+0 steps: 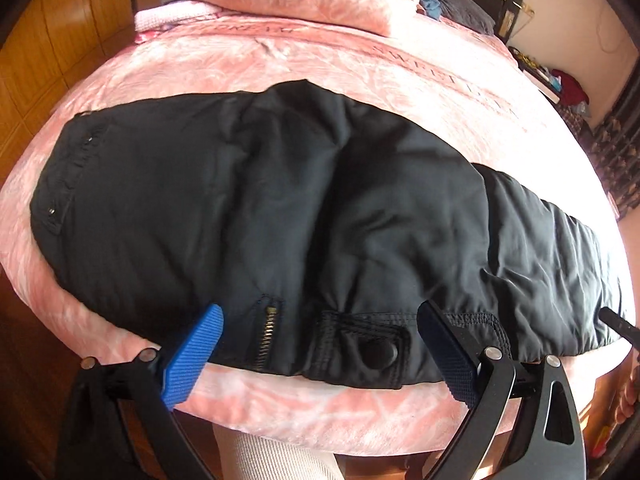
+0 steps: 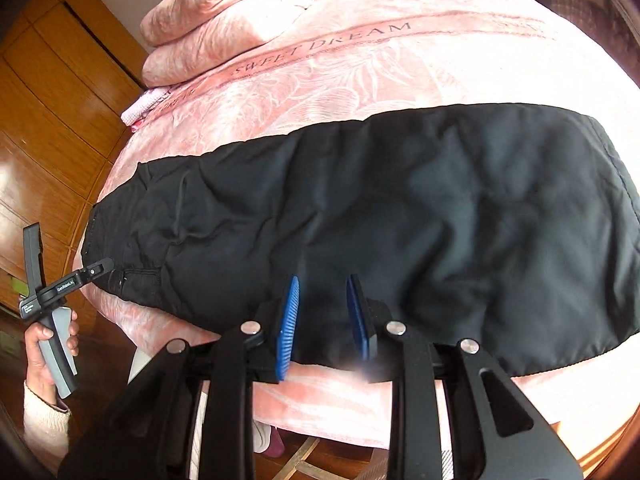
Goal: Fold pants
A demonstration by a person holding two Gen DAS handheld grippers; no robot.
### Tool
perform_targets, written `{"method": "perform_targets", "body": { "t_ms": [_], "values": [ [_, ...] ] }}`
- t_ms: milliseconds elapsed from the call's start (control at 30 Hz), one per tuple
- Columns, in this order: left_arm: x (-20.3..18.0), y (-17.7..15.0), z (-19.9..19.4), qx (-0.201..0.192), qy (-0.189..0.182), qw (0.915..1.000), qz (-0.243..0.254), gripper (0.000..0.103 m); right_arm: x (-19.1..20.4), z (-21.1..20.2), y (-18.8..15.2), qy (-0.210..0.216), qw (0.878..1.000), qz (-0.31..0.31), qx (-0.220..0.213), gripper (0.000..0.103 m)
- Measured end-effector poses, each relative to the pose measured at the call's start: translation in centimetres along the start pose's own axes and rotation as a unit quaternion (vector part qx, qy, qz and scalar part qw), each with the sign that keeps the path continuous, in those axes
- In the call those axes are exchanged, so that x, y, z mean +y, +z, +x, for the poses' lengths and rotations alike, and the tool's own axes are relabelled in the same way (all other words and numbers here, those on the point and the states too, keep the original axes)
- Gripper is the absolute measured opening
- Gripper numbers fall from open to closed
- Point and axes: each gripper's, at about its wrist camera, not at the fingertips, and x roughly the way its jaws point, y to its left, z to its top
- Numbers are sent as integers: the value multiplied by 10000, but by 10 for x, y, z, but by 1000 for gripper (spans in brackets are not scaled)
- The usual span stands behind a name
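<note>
Across mid-frame, black pants lie flat on the bed. Left tongs gape wide; right tongs sit slightly parted, both empty. Next likely: pinching the near edge

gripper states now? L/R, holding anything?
Left gripper: open wide at the pants waistband edge, gripping nothing.
Right gripper: open, narrow gap, fingertips at the pants' near edge, nothing clamped.

My left gripper has ribbed blue pads on black arms with silver rivets; my right gripper matches. My bare-skinned left hand shows a cream knit cuff, around a grey handle.
</note>
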Motion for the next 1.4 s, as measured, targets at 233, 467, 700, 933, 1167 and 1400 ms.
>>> {"method": "perform_targets", "body": {
  "t_ms": [233,467,700,933,1167,1400],
  "values": [
    [109,-12,-7,262,129,9880,-1515,82,54,28,-4,349,9980,-450,258,32],
    [134,-25,8,545,-159,9795,-1931,82,85,48,-10,358,9950,-799,490,36],
    [145,-12,23,407,-538,9680,-2415,55,78,50,-9,258,9951,-783,548,39],
    [156,-12,23,225,-629,9586,-2767,24,77,56,-11,268,9949,-776,592,44],
    [149,-10,19,182,-300,9702,-2397,22,79,59,-9,260,9948,-777,609,46],
    [110,1,-4,4,545,9836,-1719,30,51,32,-2,43,9988,-439,233,46]
  ]
}}
